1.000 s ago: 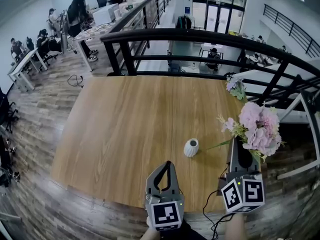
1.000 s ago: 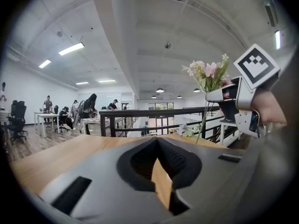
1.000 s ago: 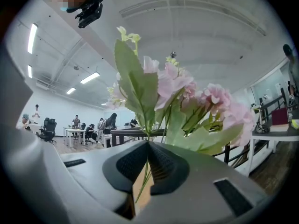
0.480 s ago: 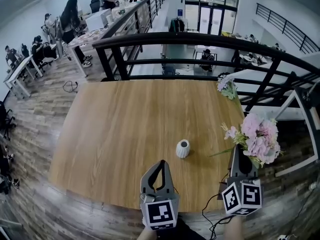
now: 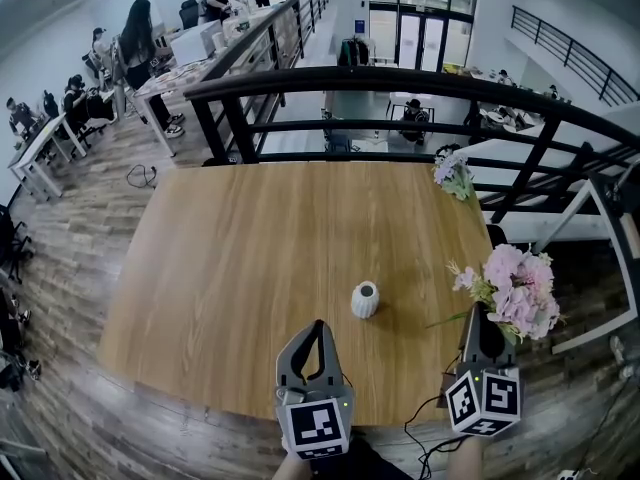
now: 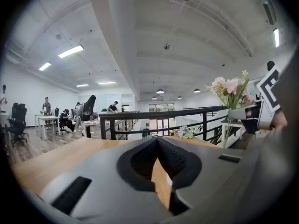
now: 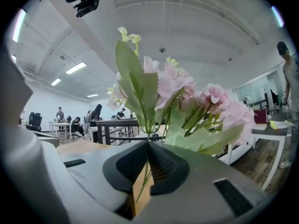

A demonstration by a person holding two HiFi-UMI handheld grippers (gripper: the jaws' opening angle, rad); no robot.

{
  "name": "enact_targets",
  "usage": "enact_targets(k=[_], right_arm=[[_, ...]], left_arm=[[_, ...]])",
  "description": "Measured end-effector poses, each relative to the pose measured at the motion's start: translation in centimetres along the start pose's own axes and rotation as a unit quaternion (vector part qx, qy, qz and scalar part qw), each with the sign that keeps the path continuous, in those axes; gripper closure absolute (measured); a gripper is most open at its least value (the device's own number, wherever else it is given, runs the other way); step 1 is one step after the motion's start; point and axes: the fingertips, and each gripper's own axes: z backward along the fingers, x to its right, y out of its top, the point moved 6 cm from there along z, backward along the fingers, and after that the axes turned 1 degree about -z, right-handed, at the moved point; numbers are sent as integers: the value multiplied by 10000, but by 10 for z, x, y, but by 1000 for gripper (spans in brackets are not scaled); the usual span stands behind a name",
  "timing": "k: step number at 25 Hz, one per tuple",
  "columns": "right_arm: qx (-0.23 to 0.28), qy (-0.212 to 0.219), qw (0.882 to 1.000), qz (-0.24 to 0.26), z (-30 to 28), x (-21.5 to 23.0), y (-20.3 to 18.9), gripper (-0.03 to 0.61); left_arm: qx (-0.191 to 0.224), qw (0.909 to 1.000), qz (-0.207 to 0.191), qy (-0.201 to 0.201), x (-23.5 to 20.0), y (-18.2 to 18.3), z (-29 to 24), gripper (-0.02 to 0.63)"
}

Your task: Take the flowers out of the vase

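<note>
A small white ribbed vase (image 5: 365,299) stands empty on the wooden table (image 5: 250,258), slightly right of the middle. My right gripper (image 5: 484,313) is shut on the thin green stems of a pink flower bunch (image 5: 518,286), held in the air over the table's right edge, well clear of the vase. In the right gripper view the stems run between the closed jaws (image 7: 147,146) and the blossoms (image 7: 187,92) rise above them. My left gripper (image 5: 318,328) hovers at the near edge in front of the vase, shut and holding nothing (image 6: 158,140). The held bunch (image 6: 231,90) appears at its right.
A second small bunch of pale flowers (image 5: 452,173) lies at the table's far right corner. A black railing (image 5: 400,83) runs along the far side and down the right. People work at desks (image 5: 150,68) far off to the left.
My right gripper has carried the pink bunch rightward and lower, farther from the vase, out to the table's right edge. The left gripper and the vase have stayed put.
</note>
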Motion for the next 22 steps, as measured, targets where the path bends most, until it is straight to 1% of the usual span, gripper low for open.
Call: enact_targets(k=[7,11,13,16,22], right_arm=[[-59,-34,10000,-40,1,1,-1,561],[-29,-41,10000,-72,1,1,-2,563],[-10,-48,10000,-81,1,1,-2,563],[22,-57,9999,-87,0,1,0,563],[12,-62,9999,-91,-1,2,-1,563]], left_arm=[[-42,10000,-14,22,-3,4,-1,586],[75,9999,-47,57,-5,4,-1,586],[62,9999,-51,60,-6,3,-1,586],[178,9998,-89,79,-7,5,-3,586],[46,10000,-27,64,-6,5,-4,586]])
